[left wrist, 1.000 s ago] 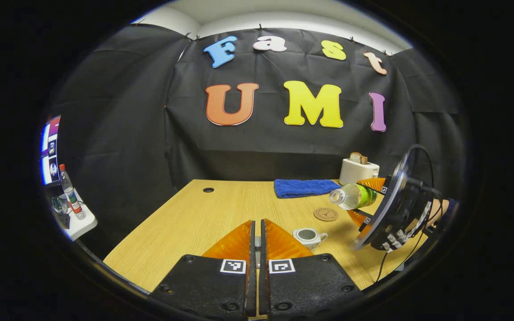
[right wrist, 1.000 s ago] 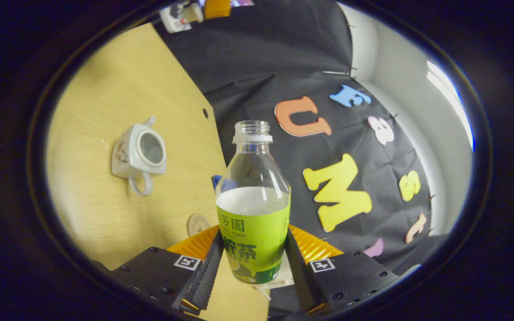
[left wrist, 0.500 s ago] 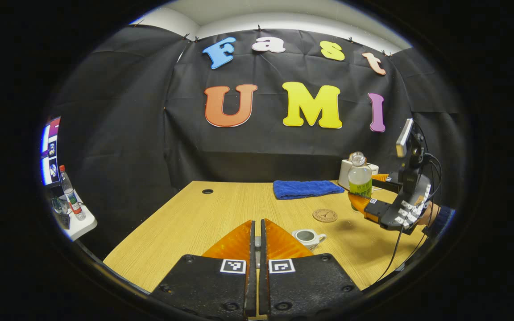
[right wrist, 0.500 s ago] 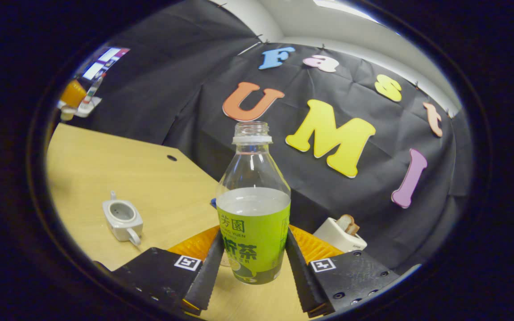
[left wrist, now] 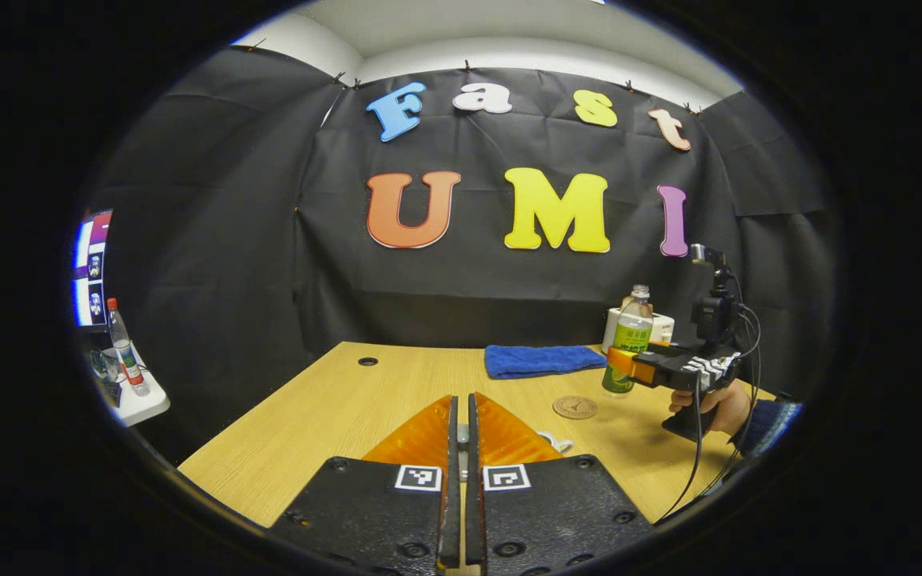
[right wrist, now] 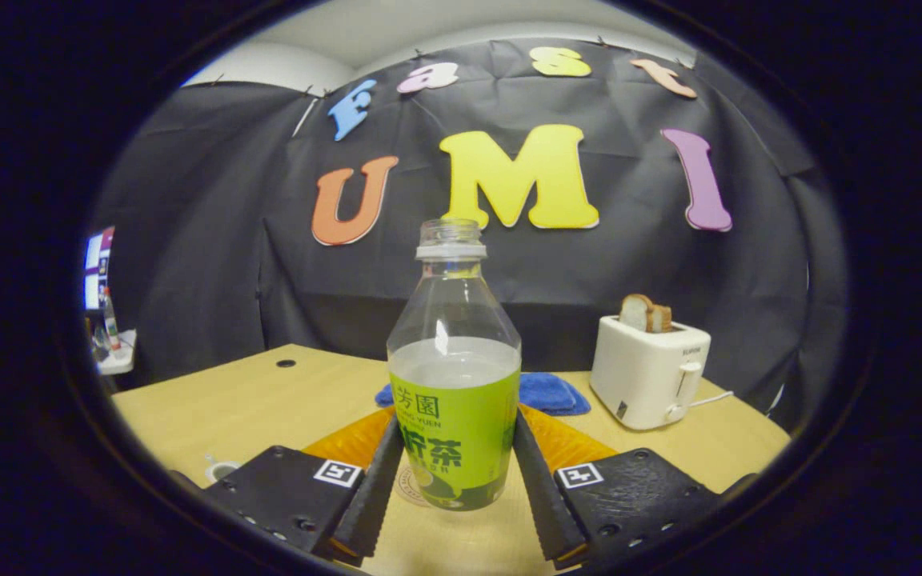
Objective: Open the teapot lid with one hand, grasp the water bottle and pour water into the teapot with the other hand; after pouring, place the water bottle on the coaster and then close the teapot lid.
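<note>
Water bottle [right wrist: 454, 376], half full, uncapped, thin-walled and slick: we grip its labelled middle in the right gripper [right wrist: 451, 468]; left gripper [left wrist: 461, 436] fingers are pressed together, contents unseen.

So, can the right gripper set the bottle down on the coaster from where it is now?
Probably yes. The right gripper holds the bottle upright, and the coaster lies bare on the table, close beside the bottle in the left gripper view. Nothing stands between them; the towel and toaster lie farther back.
</note>
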Action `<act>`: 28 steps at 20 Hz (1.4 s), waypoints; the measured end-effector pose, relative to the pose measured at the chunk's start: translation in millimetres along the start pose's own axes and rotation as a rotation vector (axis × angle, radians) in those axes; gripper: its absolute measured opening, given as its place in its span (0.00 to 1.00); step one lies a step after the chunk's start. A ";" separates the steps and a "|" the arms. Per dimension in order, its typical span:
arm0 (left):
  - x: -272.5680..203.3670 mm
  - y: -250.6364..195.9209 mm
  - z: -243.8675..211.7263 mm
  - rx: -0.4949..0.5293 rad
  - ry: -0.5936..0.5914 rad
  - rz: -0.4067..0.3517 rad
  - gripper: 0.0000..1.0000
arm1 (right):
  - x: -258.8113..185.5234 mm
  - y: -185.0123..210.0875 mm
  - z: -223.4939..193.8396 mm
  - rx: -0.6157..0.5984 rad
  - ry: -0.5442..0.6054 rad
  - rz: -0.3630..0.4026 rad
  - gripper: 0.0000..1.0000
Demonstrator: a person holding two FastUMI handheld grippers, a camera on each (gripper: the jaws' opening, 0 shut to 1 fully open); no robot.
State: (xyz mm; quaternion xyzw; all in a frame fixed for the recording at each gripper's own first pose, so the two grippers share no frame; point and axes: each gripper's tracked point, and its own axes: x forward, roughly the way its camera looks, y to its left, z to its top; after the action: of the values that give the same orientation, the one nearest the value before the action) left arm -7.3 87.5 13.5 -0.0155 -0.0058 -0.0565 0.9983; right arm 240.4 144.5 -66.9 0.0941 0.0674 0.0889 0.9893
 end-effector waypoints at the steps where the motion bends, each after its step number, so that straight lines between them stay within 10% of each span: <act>1: 1.1 -1.5 -1.1 -0.001 0.002 -0.001 0.05 | 8.1 -0.8 -4.0 0.028 0.006 -0.011 0.76; 17: 19.2 -13.0 -26.0 0.040 0.068 0.019 0.05 | 50.6 30.4 -46.5 0.006 0.017 -0.015 0.86; 28: 26.4 -45.7 -29.9 0.098 0.062 0.011 0.05 | -64.6 -24.1 -17.8 -0.067 -0.038 -0.065 0.96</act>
State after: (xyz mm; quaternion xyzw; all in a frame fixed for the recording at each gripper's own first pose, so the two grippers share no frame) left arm 14.1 38.3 -14.7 0.0353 0.0226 -0.0514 0.9978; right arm 178.7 112.2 -81.5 0.0602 0.0484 0.0574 0.9954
